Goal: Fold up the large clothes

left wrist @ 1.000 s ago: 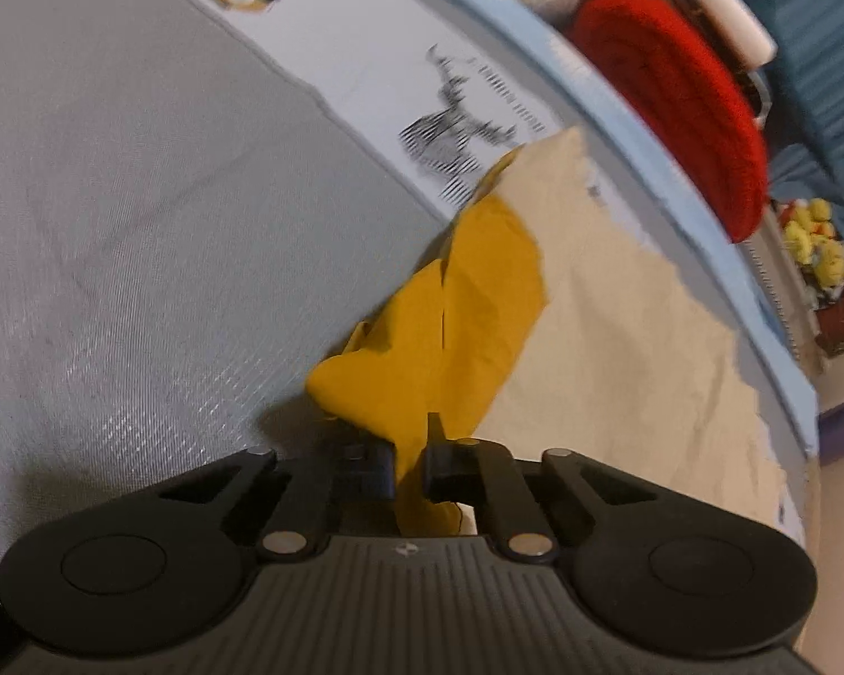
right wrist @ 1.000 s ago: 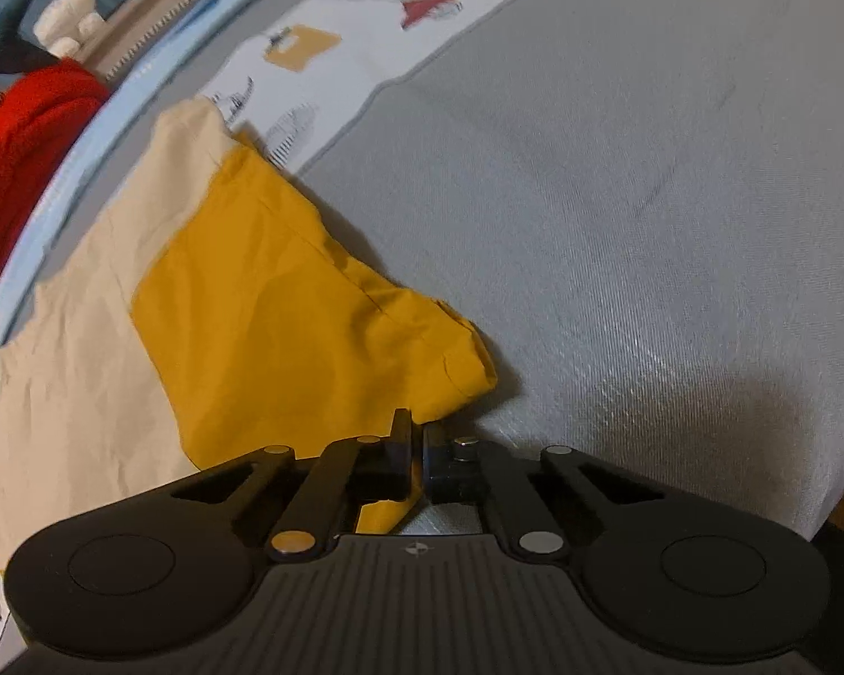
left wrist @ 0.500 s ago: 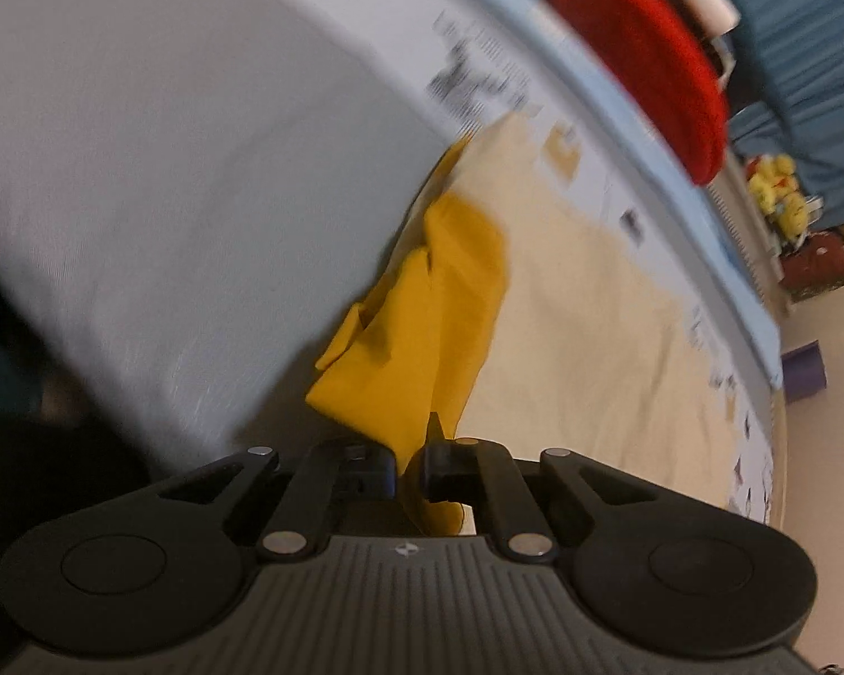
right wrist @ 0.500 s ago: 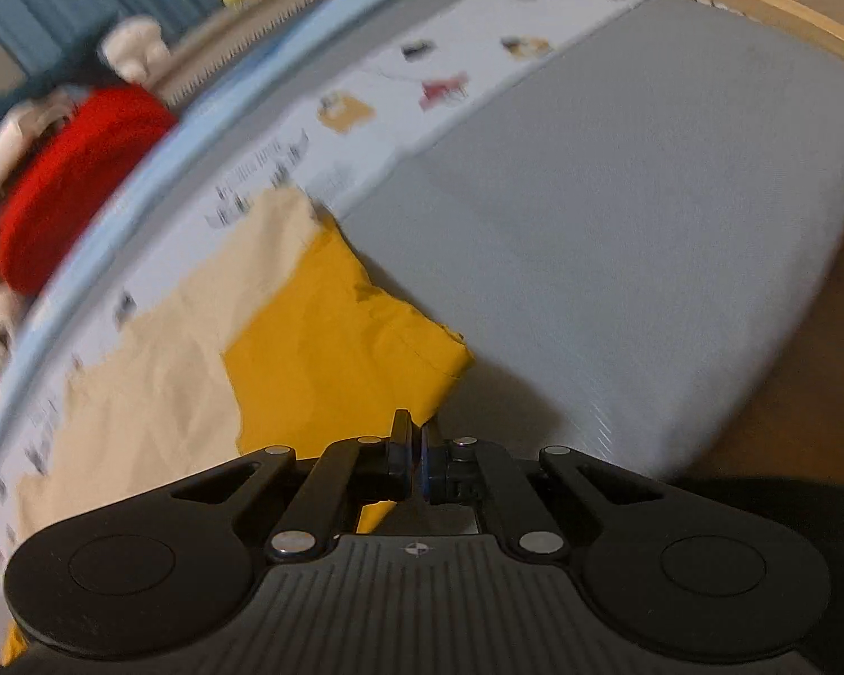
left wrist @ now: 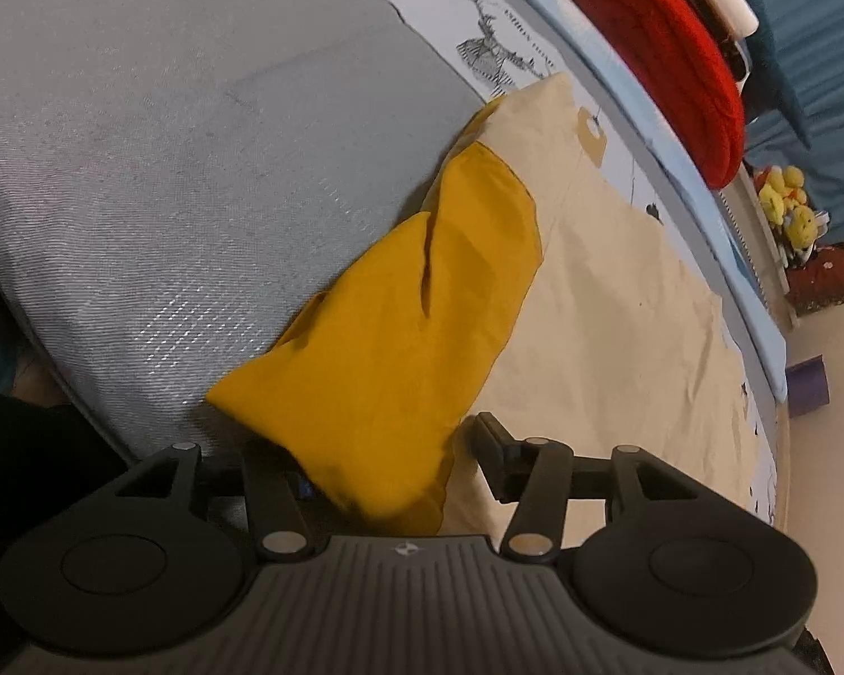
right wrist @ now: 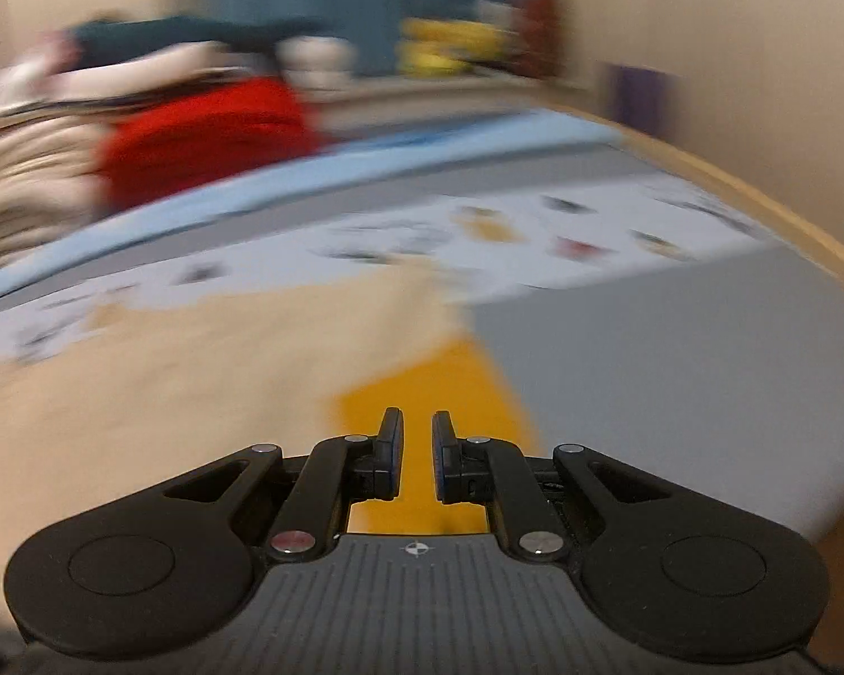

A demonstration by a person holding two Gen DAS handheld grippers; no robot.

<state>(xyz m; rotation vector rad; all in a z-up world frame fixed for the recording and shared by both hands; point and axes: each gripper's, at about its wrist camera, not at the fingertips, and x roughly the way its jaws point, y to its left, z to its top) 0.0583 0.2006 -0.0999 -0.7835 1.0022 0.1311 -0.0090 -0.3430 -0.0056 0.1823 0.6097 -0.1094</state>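
Both tools released garment (left wrist: 399,304) | grey bed (left wrist: 169,129) | red cushion (left wrist: 669,50)

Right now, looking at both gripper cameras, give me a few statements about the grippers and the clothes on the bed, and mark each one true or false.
1. The left gripper is open around the mustard-yellow cloth panel. True.
2. The right gripper is clamped on the cream fabric. False: its jaws stand slightly apart with nothing between them.
3. The yellow panel overlaps the cream fabric. True.
4. The red knitted item lies on the grey bedspread. False: it sits beyond the bed's light blue edge.
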